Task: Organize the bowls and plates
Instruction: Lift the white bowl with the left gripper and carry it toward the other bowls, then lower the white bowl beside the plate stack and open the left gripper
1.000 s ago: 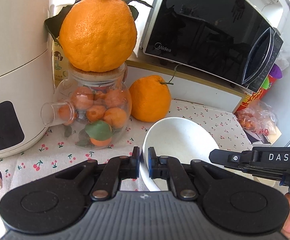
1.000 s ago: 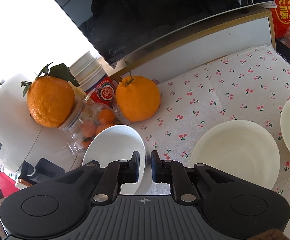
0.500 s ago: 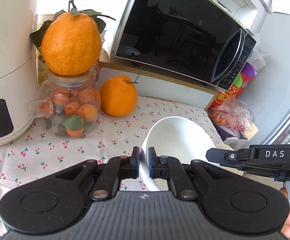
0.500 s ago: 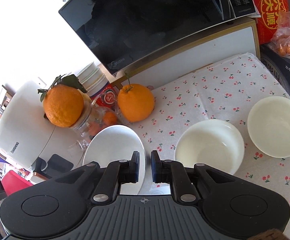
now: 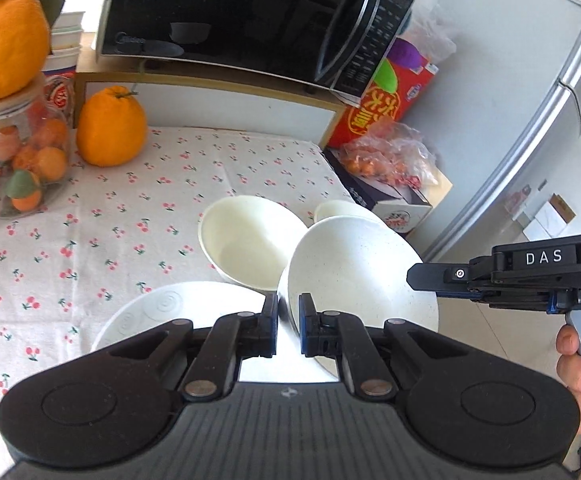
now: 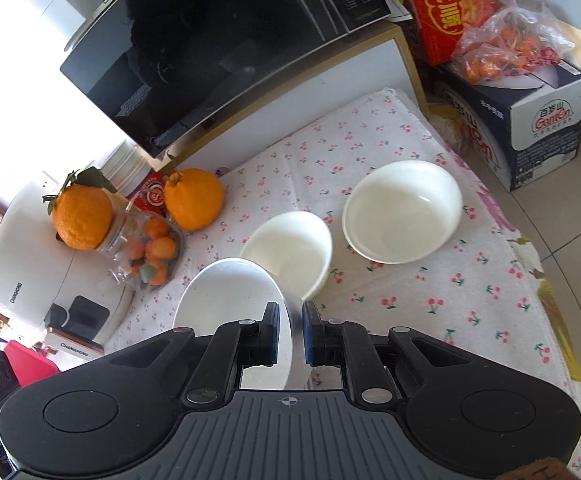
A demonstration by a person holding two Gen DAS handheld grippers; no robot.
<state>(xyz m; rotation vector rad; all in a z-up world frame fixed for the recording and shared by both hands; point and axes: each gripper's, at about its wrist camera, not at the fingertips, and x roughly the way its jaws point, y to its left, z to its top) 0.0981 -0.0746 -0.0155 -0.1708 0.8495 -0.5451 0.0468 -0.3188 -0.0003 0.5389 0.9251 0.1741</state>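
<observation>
Both grippers, left [image 5: 288,320] and right [image 6: 291,330], pinch the speckled white ceramic bowl's [image 5: 354,276] rim at six o'clock: stiff, glossy, breakable, likely slippery.

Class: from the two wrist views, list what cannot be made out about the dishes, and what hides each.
- Far small bowl, left wrist view: mostly behind the held speckled bowl.
- Swirl plate, left wrist view: near part under the left gripper.
- Held plate, right wrist view: near rim behind the right gripper.
</observation>
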